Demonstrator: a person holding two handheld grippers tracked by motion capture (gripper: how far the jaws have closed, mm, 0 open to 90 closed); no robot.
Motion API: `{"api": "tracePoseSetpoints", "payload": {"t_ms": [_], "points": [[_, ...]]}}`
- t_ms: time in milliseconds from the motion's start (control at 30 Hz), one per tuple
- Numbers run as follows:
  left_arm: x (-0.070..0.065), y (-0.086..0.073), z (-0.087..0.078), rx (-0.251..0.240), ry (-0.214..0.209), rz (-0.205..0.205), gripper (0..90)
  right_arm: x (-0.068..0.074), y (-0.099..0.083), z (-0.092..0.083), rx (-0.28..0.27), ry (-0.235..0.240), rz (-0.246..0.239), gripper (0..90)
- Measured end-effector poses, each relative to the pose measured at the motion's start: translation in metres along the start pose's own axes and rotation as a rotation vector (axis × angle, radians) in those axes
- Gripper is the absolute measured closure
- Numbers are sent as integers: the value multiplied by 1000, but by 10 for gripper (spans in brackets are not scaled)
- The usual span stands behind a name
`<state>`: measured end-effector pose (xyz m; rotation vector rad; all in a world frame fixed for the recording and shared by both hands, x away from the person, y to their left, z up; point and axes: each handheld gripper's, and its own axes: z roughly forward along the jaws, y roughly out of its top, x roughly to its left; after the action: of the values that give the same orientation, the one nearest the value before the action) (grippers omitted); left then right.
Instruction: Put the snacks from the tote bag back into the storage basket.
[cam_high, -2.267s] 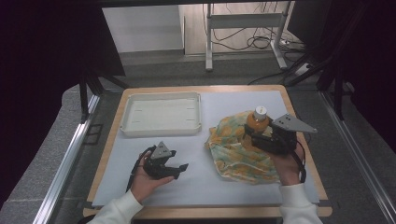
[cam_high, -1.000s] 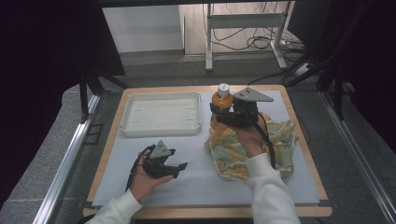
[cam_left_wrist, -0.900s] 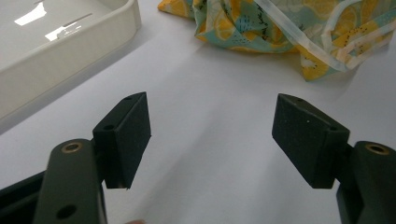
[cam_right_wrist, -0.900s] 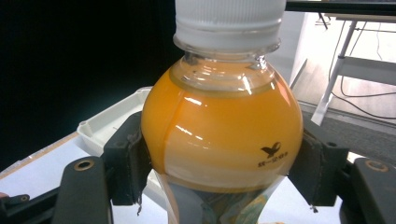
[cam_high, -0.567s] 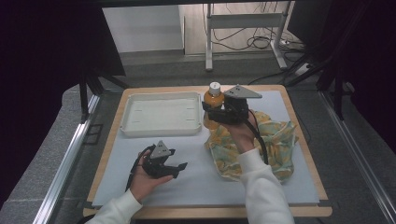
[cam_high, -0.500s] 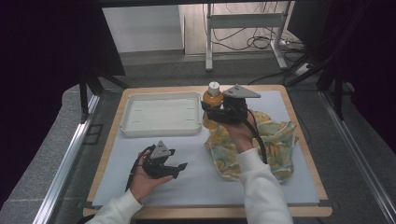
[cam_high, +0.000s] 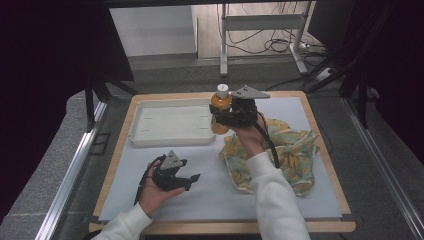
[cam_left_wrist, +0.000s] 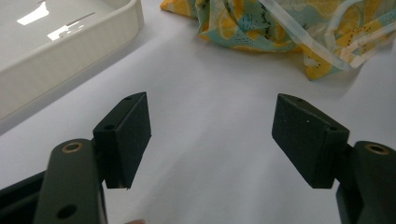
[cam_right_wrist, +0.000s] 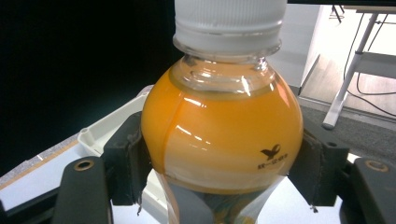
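An orange juice bottle (cam_high: 220, 109) with a white cap is held upright above the table by my right gripper (cam_high: 225, 116), beside the right end of the white tray (cam_high: 170, 124). In the right gripper view the jaws press both sides of the bottle (cam_right_wrist: 222, 126), and the tray's corner (cam_right_wrist: 95, 133) lies behind it. A yellow and teal patterned cloth bag (cam_high: 280, 152) lies crumpled on the table's right half, under the right forearm. My left gripper (cam_high: 187, 181) rests low at the front left, open with nothing between its pads (cam_left_wrist: 126, 135).
A pale mat (cam_high: 210, 190) covers the wooden table. The bag (cam_left_wrist: 285, 28) and the tray's wall (cam_left_wrist: 70, 46) lie ahead in the left gripper view. Table legs and cables stand on the floor beyond the far edge.
My right gripper has carried the bottle from over the bag leftward and away, up to the tray's right end. The left gripper has stayed still.
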<state>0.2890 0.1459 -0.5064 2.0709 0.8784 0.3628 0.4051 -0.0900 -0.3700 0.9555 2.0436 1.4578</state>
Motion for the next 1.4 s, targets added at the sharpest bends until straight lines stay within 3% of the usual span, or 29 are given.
{"api": "tracePoseSetpoints", "payload": {"t_ms": [767,1400], "points": [[1,0,-2,-6,-3,-3,281,4,-7,55,84,-16,4,304],[-1,0,-2,-11,-16,-8,281,12,-14,91,131,-12,2,304]]}}
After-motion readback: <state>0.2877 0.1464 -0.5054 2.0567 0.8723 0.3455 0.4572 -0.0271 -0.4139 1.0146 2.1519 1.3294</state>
